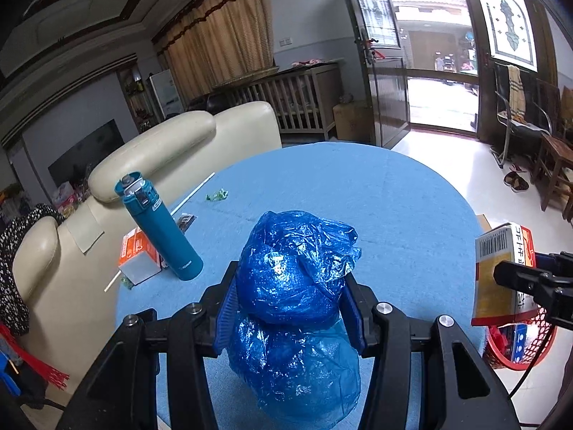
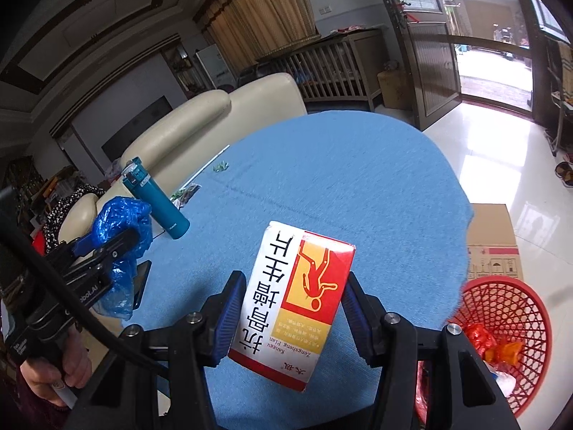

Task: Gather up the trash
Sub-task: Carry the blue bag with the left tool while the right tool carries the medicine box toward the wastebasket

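Left gripper (image 1: 290, 308) clamped on crumpled blue bag (image 1: 297, 268) at lower centre, right gripper (image 2: 292, 308) clamped on medicine box (image 2: 293, 304), red basket (image 2: 501, 322) at lower right, beside table (image 2: 358, 179).

Both the left gripper (image 1: 292, 294) and right gripper (image 2: 292, 308) have black angular frames with silver screws and ribbed blue pads. A black cable (image 2: 53, 286) trails from the left one, whose side bears white lettering, seemingly ending in "bot.AI".
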Available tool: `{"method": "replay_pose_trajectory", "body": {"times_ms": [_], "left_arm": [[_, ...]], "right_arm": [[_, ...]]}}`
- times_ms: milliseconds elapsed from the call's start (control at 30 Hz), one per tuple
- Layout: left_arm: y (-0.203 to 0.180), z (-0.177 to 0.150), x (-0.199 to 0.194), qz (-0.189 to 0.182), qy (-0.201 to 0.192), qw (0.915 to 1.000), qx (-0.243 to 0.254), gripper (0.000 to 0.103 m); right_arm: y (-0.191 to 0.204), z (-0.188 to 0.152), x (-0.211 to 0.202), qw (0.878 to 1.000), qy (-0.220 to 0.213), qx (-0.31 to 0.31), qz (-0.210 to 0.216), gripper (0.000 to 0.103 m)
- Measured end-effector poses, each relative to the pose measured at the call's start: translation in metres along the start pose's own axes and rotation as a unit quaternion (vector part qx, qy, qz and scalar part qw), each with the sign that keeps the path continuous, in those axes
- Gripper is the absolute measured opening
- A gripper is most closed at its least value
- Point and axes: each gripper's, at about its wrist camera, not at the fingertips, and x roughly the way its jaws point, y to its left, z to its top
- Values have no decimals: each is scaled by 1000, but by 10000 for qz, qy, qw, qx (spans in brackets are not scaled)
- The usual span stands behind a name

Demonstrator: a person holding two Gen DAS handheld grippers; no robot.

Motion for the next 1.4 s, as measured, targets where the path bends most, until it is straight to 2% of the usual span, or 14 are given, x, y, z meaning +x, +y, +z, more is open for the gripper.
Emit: {"method": "replay_pose_trajectory", "body": {"times_ms": [600,800,1000,1233,1400], "left_arm": [[-25,4,-23,-192,-265,9989,345,53],[-11,-1,-23,-254,-198,9993,212,53],[18,-13,-22,-96,-134,9999,-16,53],[38,-27,-8,63,125,9996,-245,53],[43,-32,-4,103,234,9990,-371,53]], "right_arm": [[-17,-2,-31,9995,-265,122,-80,57],[-21,-4,-37,9994,-291,140,-127,57],[-31,-4,-43,9989,-345,234,-233,57],[-47,-3,-26,9980,-158,561,-247,57],[-44,-6,-21,9987,-76,440,-255,57]]}}
